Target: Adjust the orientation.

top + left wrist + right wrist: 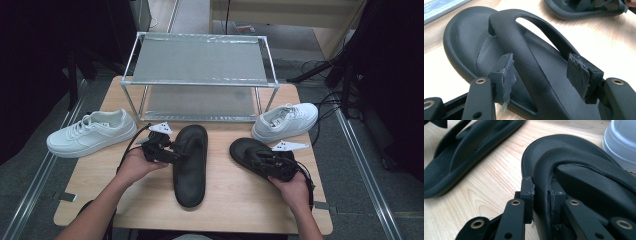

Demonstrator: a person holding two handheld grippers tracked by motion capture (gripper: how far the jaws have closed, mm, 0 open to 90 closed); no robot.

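Note:
Two black thong sandals lie on the wooden table (pixel 240 210). The left sandal (pixel 190 165) points away from me; its strap (pixel 529 62) runs between the jaws of my left gripper (pixel 172 152) (pixel 541 75). Those jaws stand wide, with the right pad clear of the strap. The right sandal (pixel 245 150) (pixel 586 185) lies at an angle near the right side. My right gripper (pixel 272 162) (pixel 542 195) has both pads pressed on that sandal's strap (pixel 544 170). The left sandal (pixel 474 145) also shows beyond it, and the right sandal (pixel 584 10) shows at the top of the left gripper view.
A white sneaker (pixel 92 132) sits at the table's left edge and another (pixel 285 120) (pixel 621 142) just behind the right sandal. A two-level metal shelf rack (pixel 200 60) stands at the back of the table. Bare wood lies between the sandals.

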